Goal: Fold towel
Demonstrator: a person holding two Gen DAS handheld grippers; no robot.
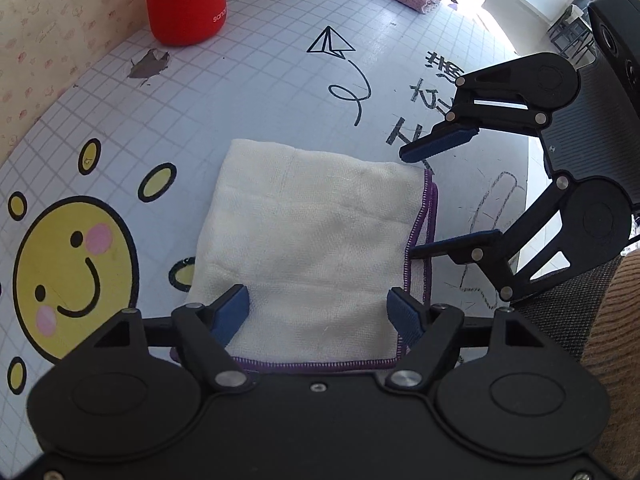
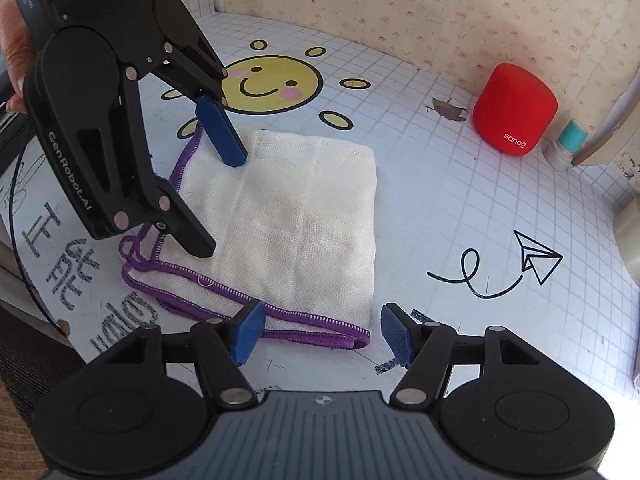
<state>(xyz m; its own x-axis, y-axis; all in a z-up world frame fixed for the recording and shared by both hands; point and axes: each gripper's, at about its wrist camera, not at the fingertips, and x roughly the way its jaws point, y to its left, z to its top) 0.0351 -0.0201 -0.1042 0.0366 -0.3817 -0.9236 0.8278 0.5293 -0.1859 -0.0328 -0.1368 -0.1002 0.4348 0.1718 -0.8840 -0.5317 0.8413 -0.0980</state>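
From the left wrist camera, the folded cream towel (image 1: 316, 248), edged in purple stitching, lies flat on the gridded white table (image 1: 248, 92), just right of the printed smiling sun (image 1: 74, 276). The left gripper (image 1: 318, 314) hangs over the towel's near edge, jaws spread wide and holding nothing, while the right gripper (image 1: 426, 200) stands at the towel's right side, also parted and empty. A red speaker (image 1: 186, 0) sits well beyond the towel by the wall. From the right wrist camera, the towel (image 2: 296, 216) rests below the sun (image 2: 270, 84); the right gripper (image 2: 322, 334) straddles its near corner, unclenched, and the left gripper (image 2: 218, 204) hovers wide open over its left edge.
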